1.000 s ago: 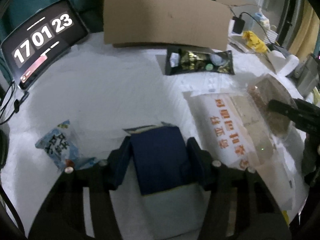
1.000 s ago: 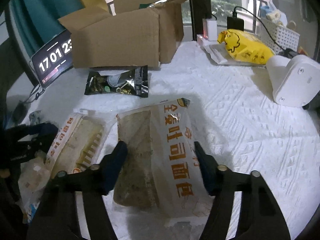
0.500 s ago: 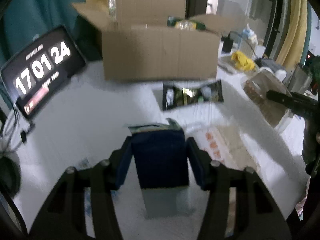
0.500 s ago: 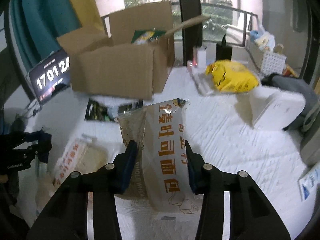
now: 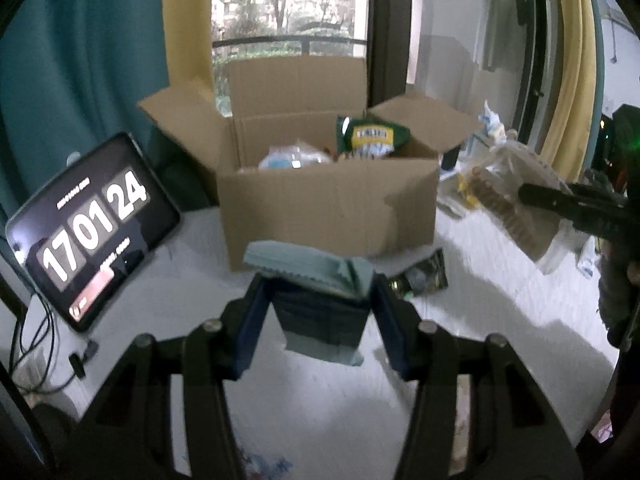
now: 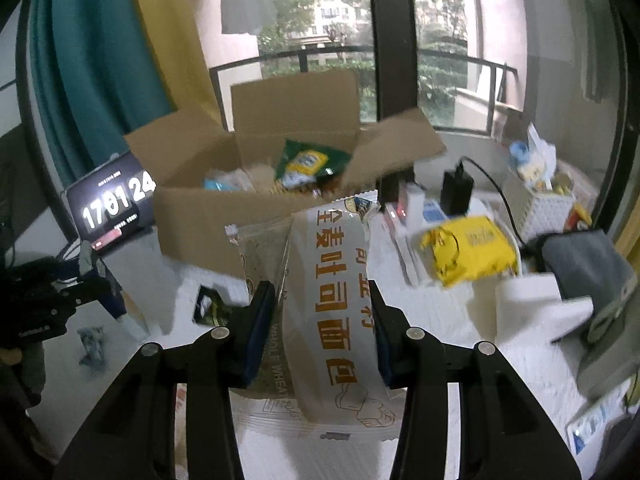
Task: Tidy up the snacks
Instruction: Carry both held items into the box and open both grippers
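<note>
My left gripper [image 5: 320,292] grips a dark blue snack packet [image 5: 320,320] with a pale teal top edge; its jaws are closing on the packet, which hangs above the white table. Behind it stands an open cardboard box [image 5: 328,208] with a green bag [image 5: 372,136] and other snacks inside. My right gripper [image 6: 320,300] is shut on a clear-and-white bread bag [image 6: 332,272] with orange lettering, lifted in front of the box [image 6: 200,224]. In the left wrist view the right gripper [image 5: 560,200] and bread bag [image 5: 500,188] show at the right.
A tablet showing a clock [image 5: 92,224] leans left of the box. A black snack packet [image 5: 424,276] lies on the table by the box's right corner. At the right sit a yellow bag [image 6: 468,252], a charger [image 6: 456,188], a white basket [image 6: 548,208] and a white device [image 6: 532,304].
Both grippers rose off the table with their loads and tilted up, so the box's inside now shows. The right jaws closed on the bread bag, which lay on the table before.
</note>
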The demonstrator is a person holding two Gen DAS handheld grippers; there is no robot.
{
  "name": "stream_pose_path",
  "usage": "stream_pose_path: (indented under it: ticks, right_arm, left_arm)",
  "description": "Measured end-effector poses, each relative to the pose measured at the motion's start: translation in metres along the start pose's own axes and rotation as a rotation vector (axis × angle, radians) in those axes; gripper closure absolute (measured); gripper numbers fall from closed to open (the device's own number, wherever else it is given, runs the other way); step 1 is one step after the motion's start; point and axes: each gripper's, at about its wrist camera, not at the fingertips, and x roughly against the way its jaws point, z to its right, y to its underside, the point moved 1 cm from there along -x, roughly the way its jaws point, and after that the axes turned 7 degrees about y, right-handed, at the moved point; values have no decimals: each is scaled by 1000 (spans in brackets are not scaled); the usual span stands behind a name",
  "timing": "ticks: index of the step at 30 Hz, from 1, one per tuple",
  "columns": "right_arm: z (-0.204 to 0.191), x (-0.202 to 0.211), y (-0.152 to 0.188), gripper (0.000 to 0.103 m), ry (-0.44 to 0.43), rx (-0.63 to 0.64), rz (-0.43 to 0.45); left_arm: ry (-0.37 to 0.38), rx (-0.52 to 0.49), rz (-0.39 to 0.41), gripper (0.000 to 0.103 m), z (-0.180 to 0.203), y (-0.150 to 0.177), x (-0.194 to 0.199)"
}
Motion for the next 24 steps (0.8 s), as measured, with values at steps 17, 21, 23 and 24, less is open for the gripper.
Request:
stream_pose_path:
  ticks: [17, 21, 23, 24]
  right_arm:
    - [-46, -12, -83, 56, -42, 52, 143]
    - [-51, -18, -96, 56, -48, 50, 159]
    - [-52, -22, -102, 56, -47, 48, 167]
    - [-52, -23, -104, 56, -46, 47, 169]
  left_arm:
    - [-34, -28, 213, 50, -39, -94, 8]
    - [-32, -12, 239, 50, -48, -111, -3]
    - [-33, 7, 250, 50, -55, -119, -11]
    - [-32, 14, 253, 50, -57, -121, -15]
